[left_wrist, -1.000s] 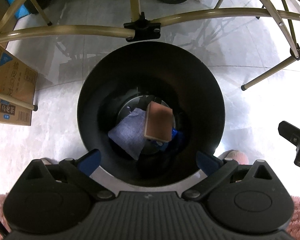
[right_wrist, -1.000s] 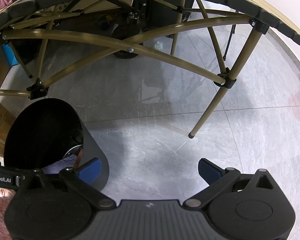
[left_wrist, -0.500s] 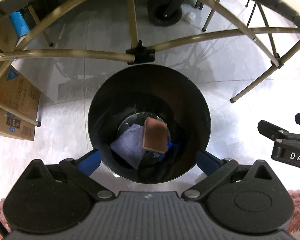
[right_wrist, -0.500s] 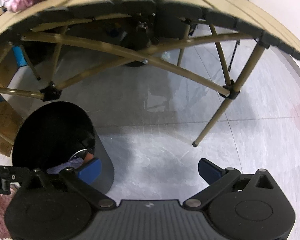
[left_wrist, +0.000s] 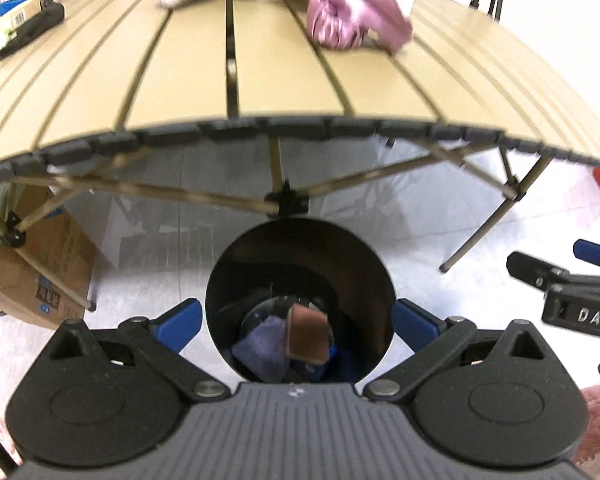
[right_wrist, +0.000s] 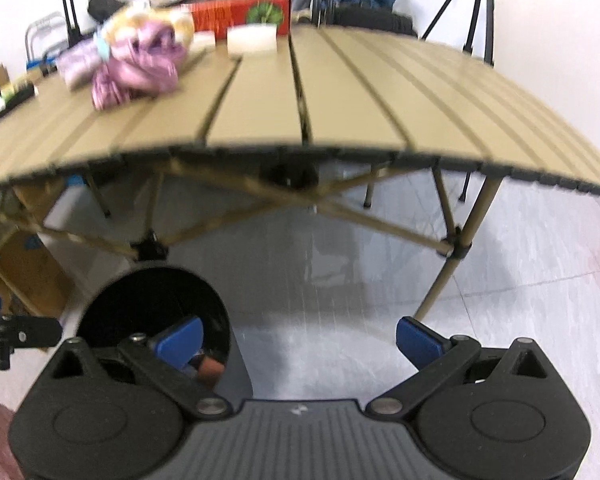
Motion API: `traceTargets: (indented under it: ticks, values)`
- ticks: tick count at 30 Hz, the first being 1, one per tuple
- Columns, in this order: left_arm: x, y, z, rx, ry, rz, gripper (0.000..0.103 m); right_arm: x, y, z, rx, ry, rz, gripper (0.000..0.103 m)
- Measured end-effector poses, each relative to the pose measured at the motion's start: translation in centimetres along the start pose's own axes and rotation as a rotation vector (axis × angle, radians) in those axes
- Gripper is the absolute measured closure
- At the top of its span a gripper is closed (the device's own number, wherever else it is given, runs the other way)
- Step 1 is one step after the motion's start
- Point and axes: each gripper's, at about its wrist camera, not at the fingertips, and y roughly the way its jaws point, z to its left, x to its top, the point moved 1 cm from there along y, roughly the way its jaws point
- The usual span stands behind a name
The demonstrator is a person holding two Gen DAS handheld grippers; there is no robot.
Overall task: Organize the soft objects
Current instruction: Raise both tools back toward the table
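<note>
Sponge (left_wrist: 307, 333) and purple cloth (left_wrist: 260, 350) lie inside the black bin (left_wrist: 374, 268) on the floor (below the desk (left_wrist: 284, 76) edge). Left tongs (left_wrist: 296, 322) and right tongs (right_wrist: 298, 340) gape, empty.

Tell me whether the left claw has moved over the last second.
Yes. The left claw has risen and pulled back from the black bin: the bin's mouth now looks smaller, and the table top, earlier out of view, fills the upper frame.
</note>
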Motion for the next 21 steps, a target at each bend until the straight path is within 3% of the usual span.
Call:
traceTargets:
  ticks: [7, 12, 21]
  values:
    - [2.2, -4.1, 0.7, 0.001, -0.021, -0.156, 0.0, 3.6, -4.0, 1.1, 0.049, 0.004, -0.172, 0.0]
    - [5.4, -6.0, 2.6, 0.009, -0.11, -0.238, 0.0, 6.6, -6.0, 2.5, 0.094, 0.018, -0.312, 0.0]
    - [11.1, -7.9, 5.1, 0.065, -0.221, -0.363, 0.0, 11.8, -6.4, 6.2, 0.14, -0.016, -0.423, 0.0]
